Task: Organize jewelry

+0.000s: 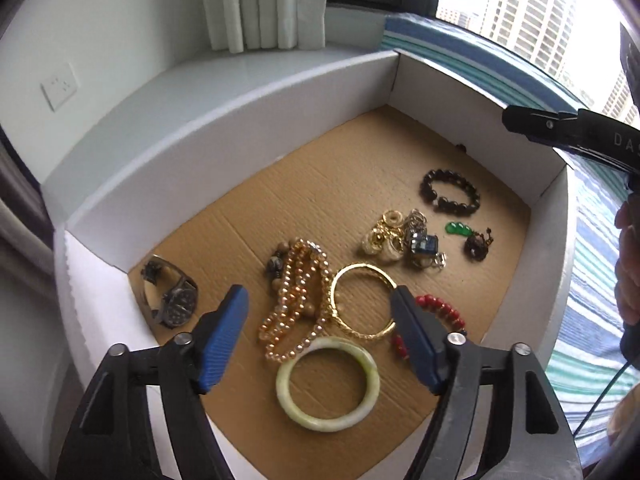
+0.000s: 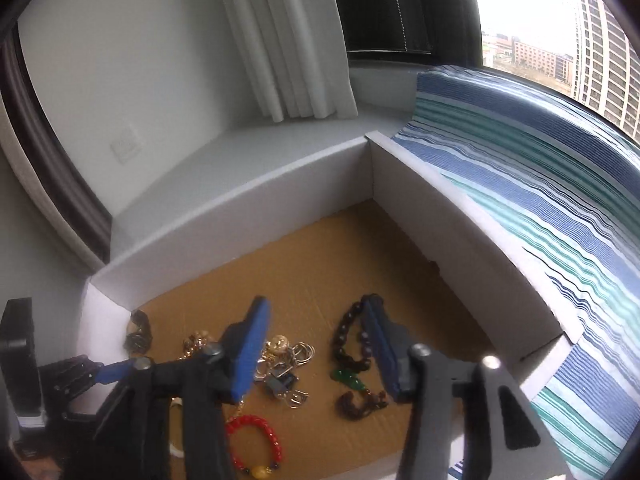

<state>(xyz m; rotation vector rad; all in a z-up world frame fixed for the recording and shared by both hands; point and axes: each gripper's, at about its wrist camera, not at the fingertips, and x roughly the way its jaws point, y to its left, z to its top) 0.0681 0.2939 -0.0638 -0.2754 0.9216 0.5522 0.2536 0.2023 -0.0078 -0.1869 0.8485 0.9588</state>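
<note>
Two grippers hang over a white-walled box [image 1: 240,92] of jewelry. The left gripper [image 1: 320,312] is spread wide and holds nothing; between its fingers lie a pearl necklace [image 1: 294,300], a gold bangle [image 1: 362,300] and, nearer, a jade bangle [image 1: 327,384]. The right gripper [image 2: 316,330] stands half open and empty, a dark bead bracelet [image 2: 346,340] against its right finger, a green pendant [image 2: 347,378] between the fingers.
</note>
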